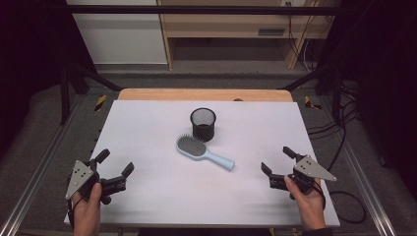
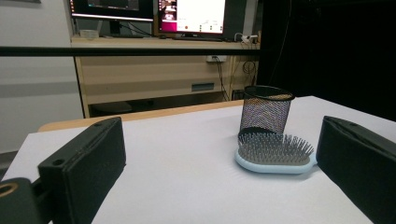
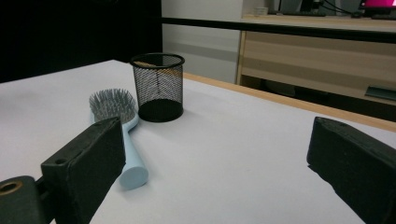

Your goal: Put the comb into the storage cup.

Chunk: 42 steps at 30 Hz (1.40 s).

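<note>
We judged the hairbrush [image 1: 204, 153] light and rigid (handle narrowest, beside the mesh cup [image 1: 203, 124]); both claws, left [image 1: 114, 170] and right [image 1: 278, 162], gaped wide, empty.

Pretty even overhead light, the white surface [image 1: 162, 196] is bright without glare, but the edges of the room go near black. Shadows are soft. Both gripper views look a bit soft and grainy.

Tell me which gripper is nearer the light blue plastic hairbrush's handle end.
Right. The right gripper sits just beyond the hairbrush handle tip; the left gripper is farther off, past the bristled head.
</note>
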{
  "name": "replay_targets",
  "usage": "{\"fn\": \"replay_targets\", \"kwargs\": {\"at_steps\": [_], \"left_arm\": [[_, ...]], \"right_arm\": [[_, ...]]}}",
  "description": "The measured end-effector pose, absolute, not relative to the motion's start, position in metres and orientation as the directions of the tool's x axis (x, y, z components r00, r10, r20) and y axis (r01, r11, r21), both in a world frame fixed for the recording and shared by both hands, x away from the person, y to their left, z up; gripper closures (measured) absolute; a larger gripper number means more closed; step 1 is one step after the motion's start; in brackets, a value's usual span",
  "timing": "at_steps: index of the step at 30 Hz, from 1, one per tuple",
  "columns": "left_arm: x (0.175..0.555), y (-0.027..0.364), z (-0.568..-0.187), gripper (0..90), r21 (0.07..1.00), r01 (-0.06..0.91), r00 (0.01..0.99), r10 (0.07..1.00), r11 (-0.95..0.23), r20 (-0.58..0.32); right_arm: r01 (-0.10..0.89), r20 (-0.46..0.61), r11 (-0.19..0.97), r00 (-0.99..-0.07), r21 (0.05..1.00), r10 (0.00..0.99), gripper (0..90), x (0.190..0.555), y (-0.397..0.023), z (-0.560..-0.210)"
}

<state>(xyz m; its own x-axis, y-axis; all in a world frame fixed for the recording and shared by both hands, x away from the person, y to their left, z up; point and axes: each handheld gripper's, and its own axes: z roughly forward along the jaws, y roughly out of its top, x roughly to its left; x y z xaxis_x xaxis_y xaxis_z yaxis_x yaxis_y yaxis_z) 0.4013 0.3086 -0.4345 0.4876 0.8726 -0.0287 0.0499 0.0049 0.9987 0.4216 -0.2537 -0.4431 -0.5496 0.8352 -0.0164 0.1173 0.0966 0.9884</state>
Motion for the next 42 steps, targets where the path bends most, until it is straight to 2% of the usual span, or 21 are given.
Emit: {"fn": "replay_targets", "kwargs": {"at_steps": [6,17,21,28,33,42], "left_arm": [[0.401,0.307,-0.435,1.4,0.999,0.052,0.49,0.871,0.004,-0.029],[0.402,0.306,-0.436,1.4,0.998,0.068,0.496,0.867,-0.002,-0.032],[0.401,0.306,-0.436,1.4,0.997,0.072,0.498,0.867,-0.012,-0.025],[0.401,0.305,-0.437,1.5,0.997,0.078,0.498,0.867,-0.012,-0.028],[0.401,0.304,-0.439,1.5,0.996,0.084,0.502,0.864,-0.019,-0.026],[0.401,0.303,-0.438,1.4,0.997,0.08,0.507,0.862,-0.02,-0.023]], "right_arm": [[0.169,0.039,0.063,-0.541,0.984,0.84,3.4,0.422,-0.255,-0.444],[0.22,0.033,0.101,-0.534,0.97,0.845,3.8,0.424,-0.252,-0.447],[0.26,0.072,0.085,-0.541,0.962,0.838,4.4,0.426,-0.247,-0.449],[0.287,0.011,0.198,-0.591,0.937,0.806,7.0,0.433,-0.221,-0.445],[0.335,0.015,0.252,-0.626,0.908,0.78,7.0,0.447,-0.202,-0.438],[0.281,-0.051,0.32,-0.674,0.905,0.737,10.2,0.464,-0.171,-0.414]]}}
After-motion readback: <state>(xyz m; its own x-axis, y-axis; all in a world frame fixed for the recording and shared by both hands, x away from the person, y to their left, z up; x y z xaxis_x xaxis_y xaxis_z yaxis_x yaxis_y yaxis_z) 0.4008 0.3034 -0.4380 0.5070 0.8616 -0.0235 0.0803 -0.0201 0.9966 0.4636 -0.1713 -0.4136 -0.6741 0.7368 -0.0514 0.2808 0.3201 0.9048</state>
